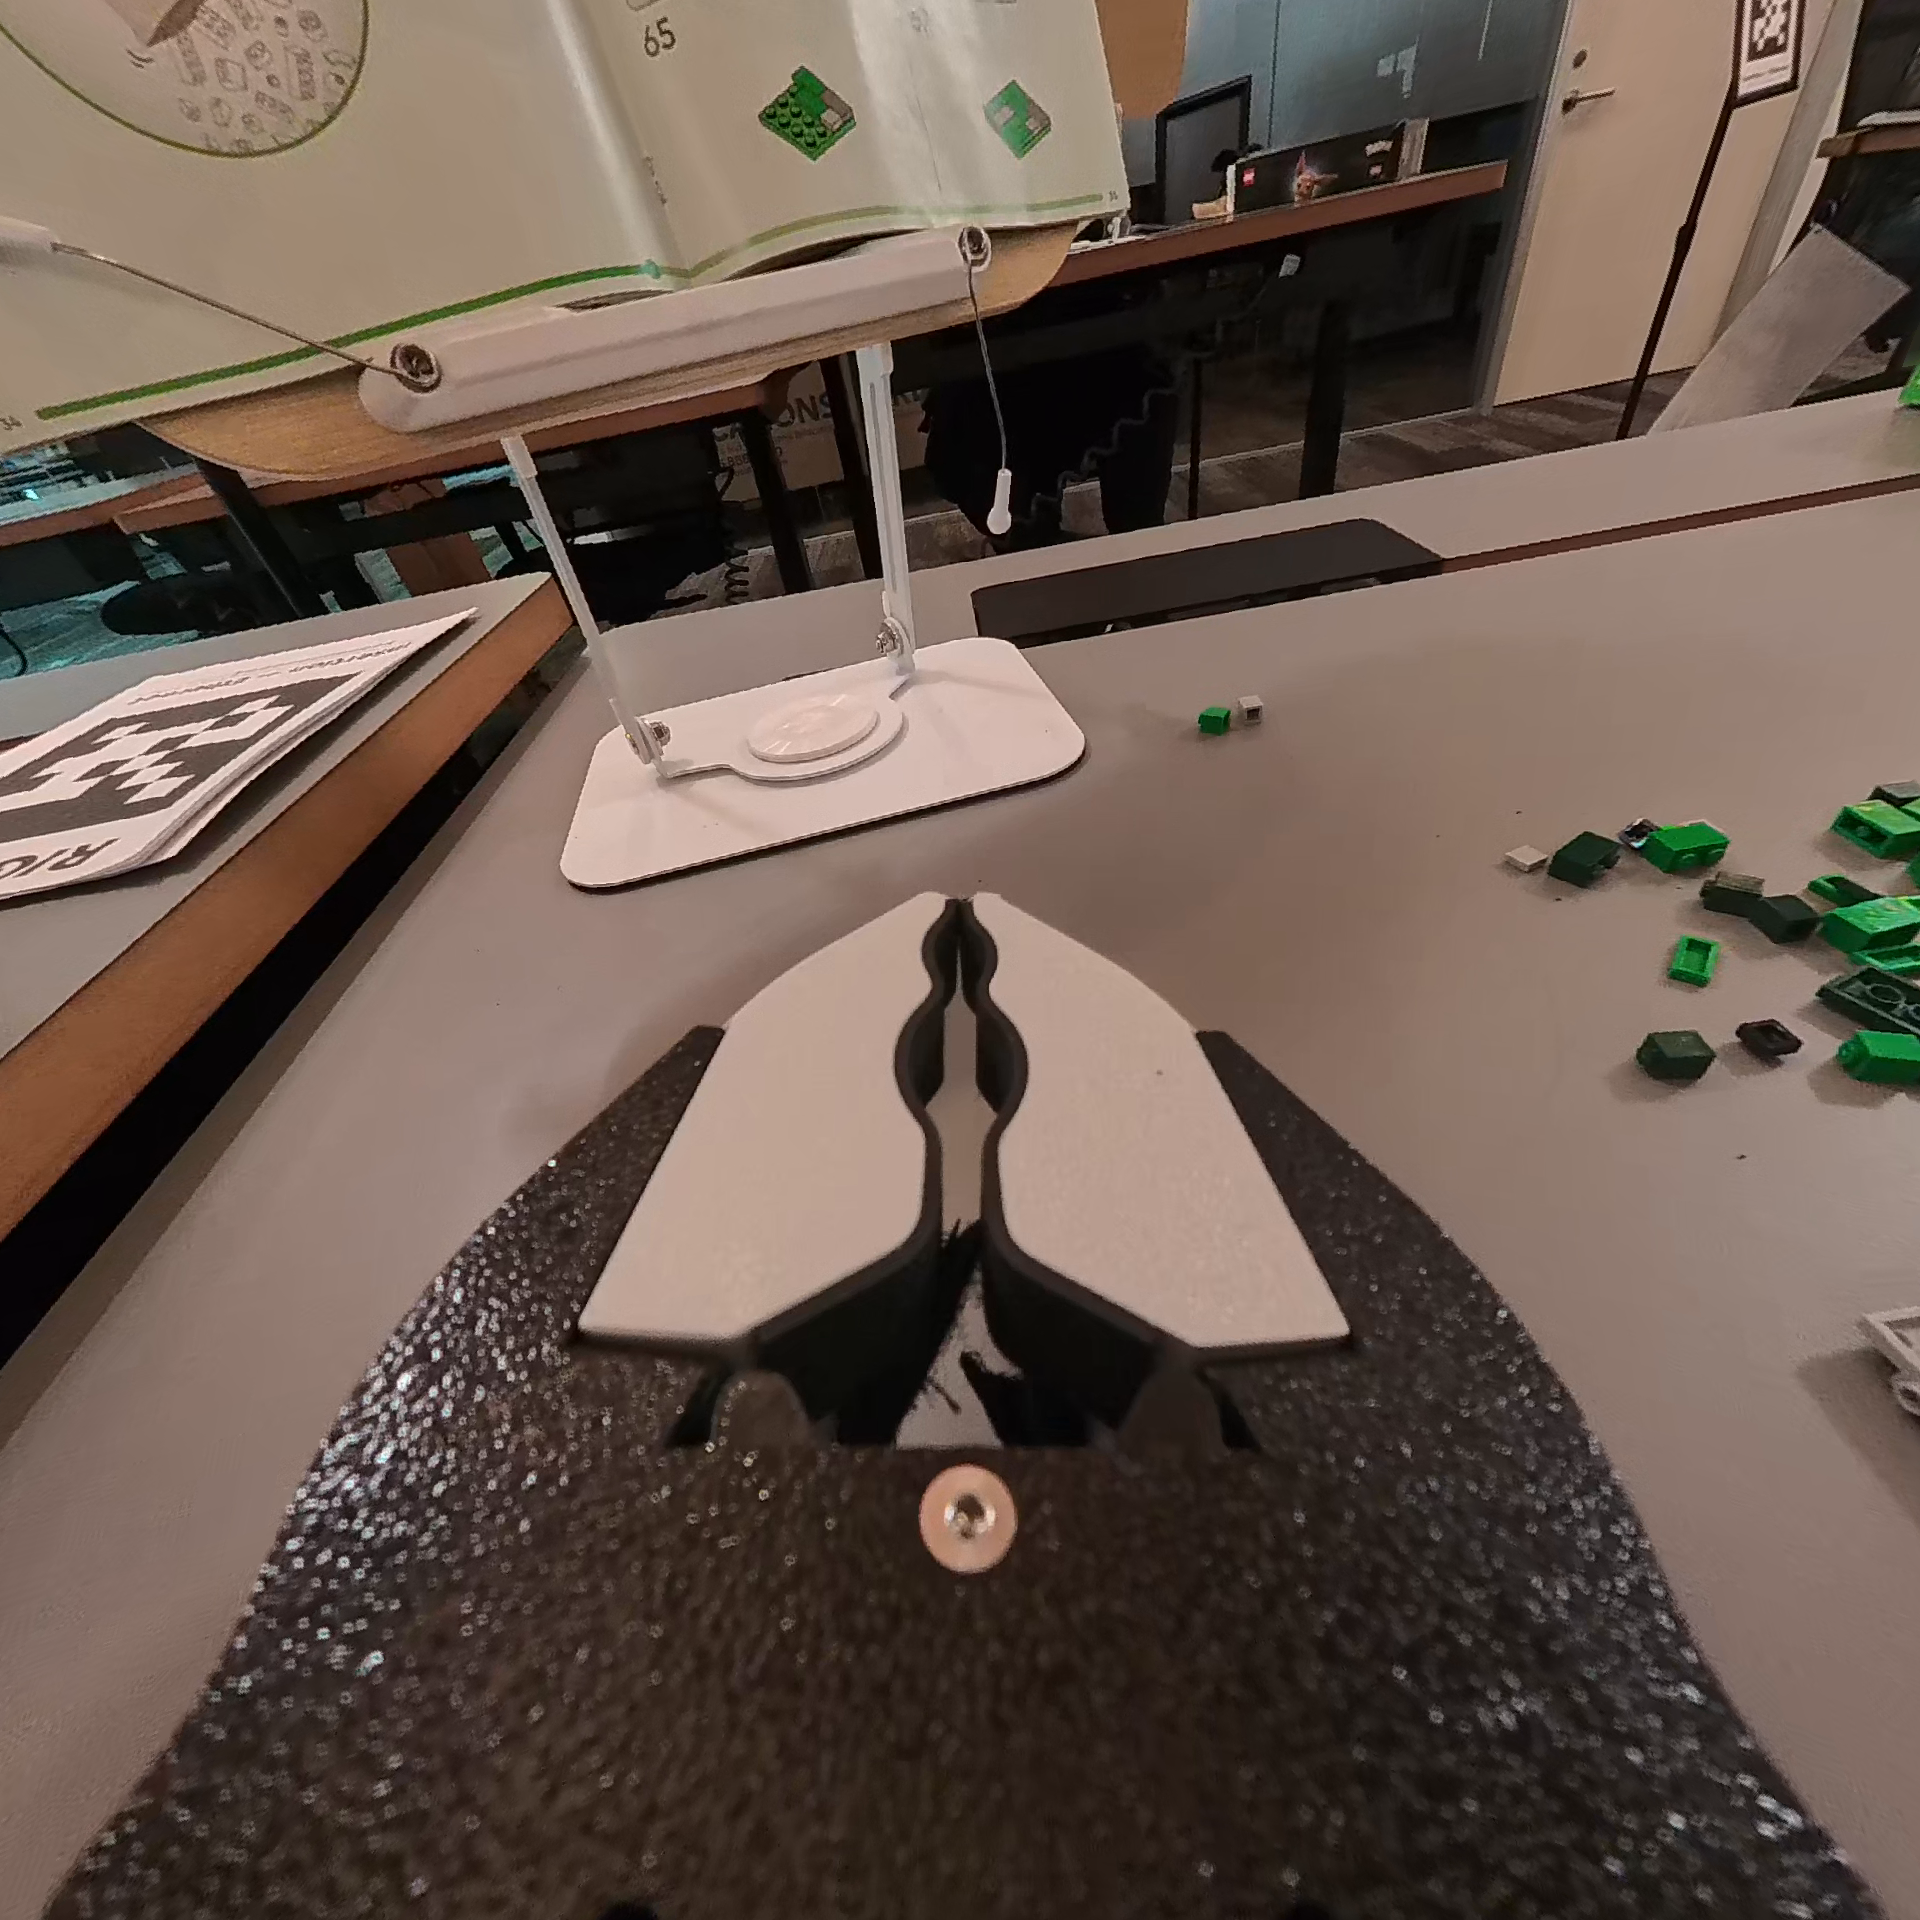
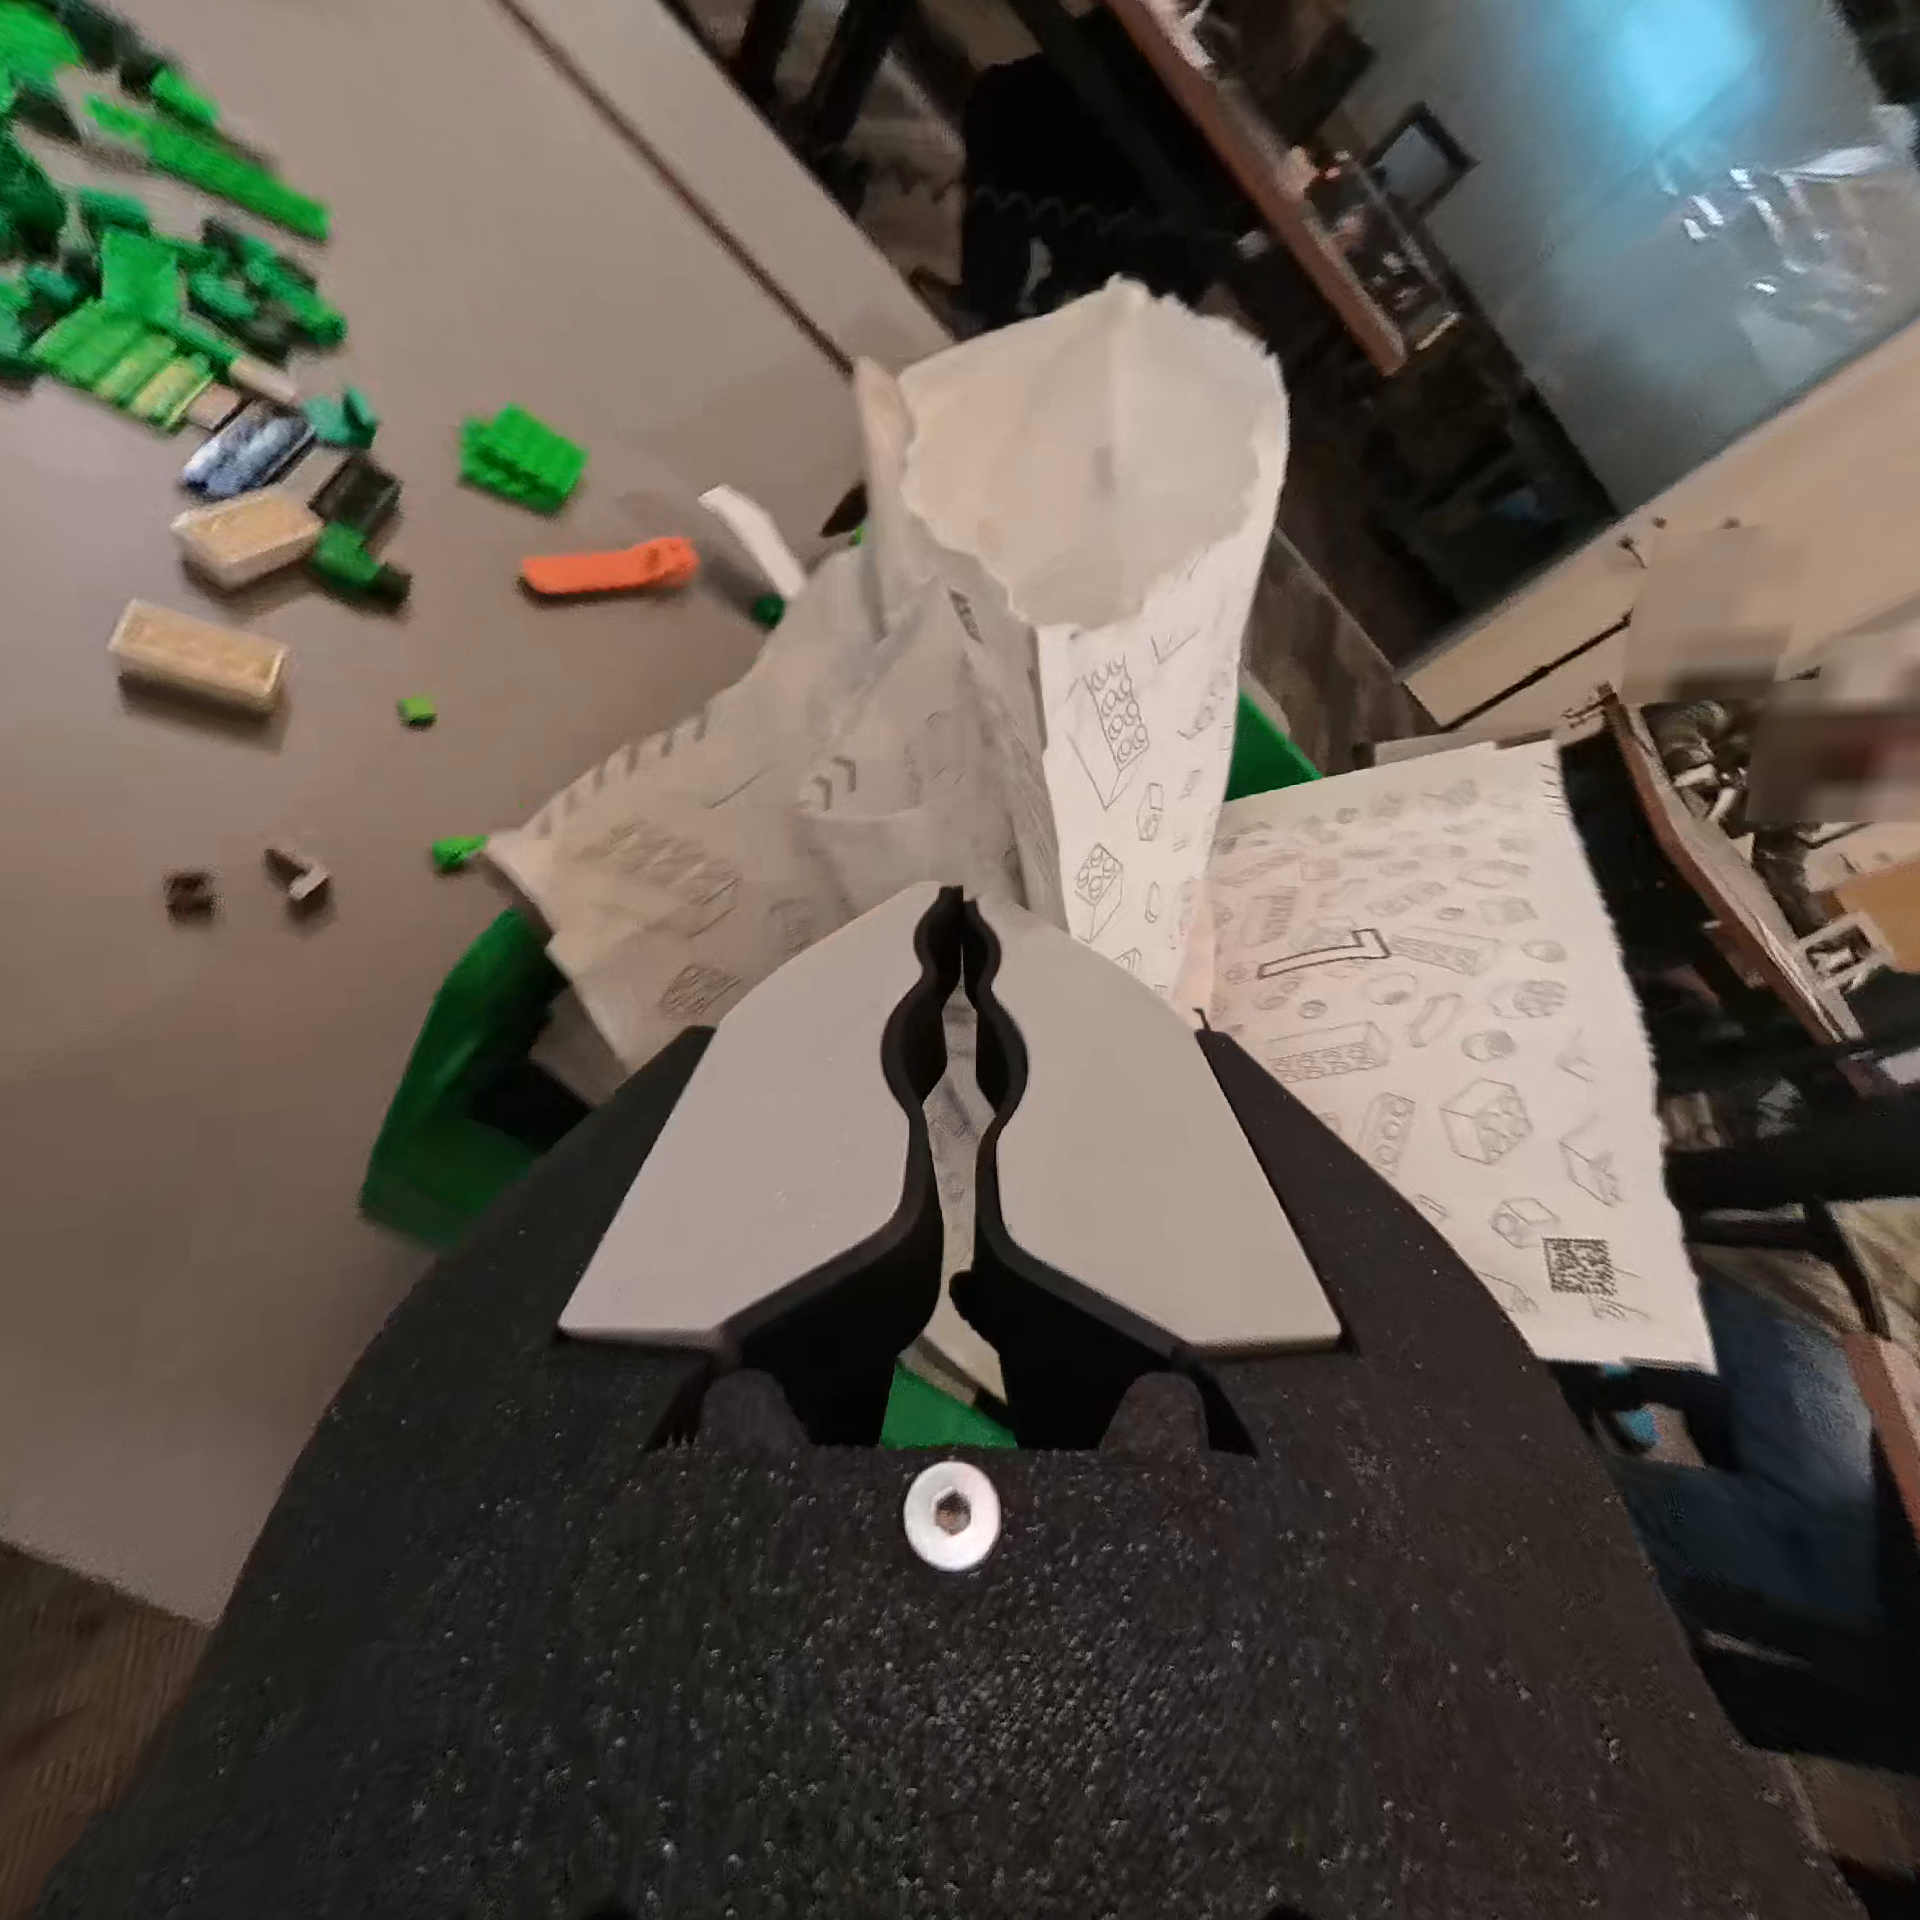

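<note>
My left gripper (image 1: pixel 961 906) is shut and empty, low over the grey table (image 1: pixel 1299 1039), just in front of the white base of a book stand (image 1: pixel 935 748). The stand holds an open instruction booklet (image 1: pixel 520 156) above. My right gripper (image 2: pixel 958 914) is shut at the lower end of a white printed paper bag (image 2: pixel 1101 499). The bag sticks up beyond the fingertips with its torn mouth open. I seem to be pinching it. More crumpled and flat printed paper bags (image 2: pixel 1455 1039) lie beneath it, over a green box (image 2: pixel 447 1091).
Loose green and dark bricks (image 1: pixel 1818 914) lie at the right of the left wrist view, with two tiny pieces (image 1: pixel 1214 719) farther off. A marker sheet (image 1: pixel 156 758) lies on the neighbouring table. In the right wrist view there are a green brick pile (image 2: pixel 135 260), tan bricks (image 2: pixel 197 655) and an orange piece (image 2: pixel 608 566). About 75 centimetres separates my left fingertips from my right.
</note>
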Tool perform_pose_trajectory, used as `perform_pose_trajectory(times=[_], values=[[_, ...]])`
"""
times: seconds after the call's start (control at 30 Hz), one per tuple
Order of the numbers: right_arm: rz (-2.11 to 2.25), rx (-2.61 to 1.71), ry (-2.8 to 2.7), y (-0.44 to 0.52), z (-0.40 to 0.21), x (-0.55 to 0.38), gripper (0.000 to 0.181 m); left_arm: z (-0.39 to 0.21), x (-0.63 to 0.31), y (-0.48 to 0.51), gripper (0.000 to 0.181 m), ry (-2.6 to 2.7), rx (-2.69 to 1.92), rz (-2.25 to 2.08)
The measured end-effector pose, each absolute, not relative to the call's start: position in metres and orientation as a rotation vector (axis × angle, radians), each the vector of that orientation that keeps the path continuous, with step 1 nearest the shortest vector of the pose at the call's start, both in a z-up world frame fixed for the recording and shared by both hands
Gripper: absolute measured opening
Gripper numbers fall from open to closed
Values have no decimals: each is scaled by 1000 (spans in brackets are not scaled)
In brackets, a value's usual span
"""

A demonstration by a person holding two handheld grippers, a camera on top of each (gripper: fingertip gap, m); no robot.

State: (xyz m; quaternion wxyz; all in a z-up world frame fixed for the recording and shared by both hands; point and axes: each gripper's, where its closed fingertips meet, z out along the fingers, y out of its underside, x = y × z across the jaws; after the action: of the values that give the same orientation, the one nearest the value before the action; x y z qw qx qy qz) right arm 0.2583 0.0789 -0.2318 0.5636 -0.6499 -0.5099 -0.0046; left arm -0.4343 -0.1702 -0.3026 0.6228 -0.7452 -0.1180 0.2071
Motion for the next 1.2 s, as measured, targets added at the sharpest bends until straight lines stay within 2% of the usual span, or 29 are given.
perform_pose_trajectory(times=[0.3, 0.53, 0.73, 0.87, 0.93, 1.0, 1.2], values=[[-134, -1498, -1147, 90, -217, 268, 0, -303, -435, -170, 0, -276, -1716, 469], [-97, -1489, -1368, 66, -243, 268, 27, -304, -435, -170, 0, -274, -1718, 467], [-100, -1497, -1488, 61, -252, 265, 28, -303, -435, -170, 0, -276, -1716, 469], [-5, -1533, -1474, 55, -249, 262, 36, -303, -435, -170, 0, -277, -1713, 468], [-93, -1519, -1459, 65, -249, 264, 27, -303, -435, -170, 0, -278, -1715, 468], [-170, -1517, -1404, 77, -246, 265, 4, -303, -435, -170, 0, -278, -1717, 468], [-147, -1573, -972, 101, -208, 286, 0, -303, -435, -170, 0, -280, -1713, 467]])
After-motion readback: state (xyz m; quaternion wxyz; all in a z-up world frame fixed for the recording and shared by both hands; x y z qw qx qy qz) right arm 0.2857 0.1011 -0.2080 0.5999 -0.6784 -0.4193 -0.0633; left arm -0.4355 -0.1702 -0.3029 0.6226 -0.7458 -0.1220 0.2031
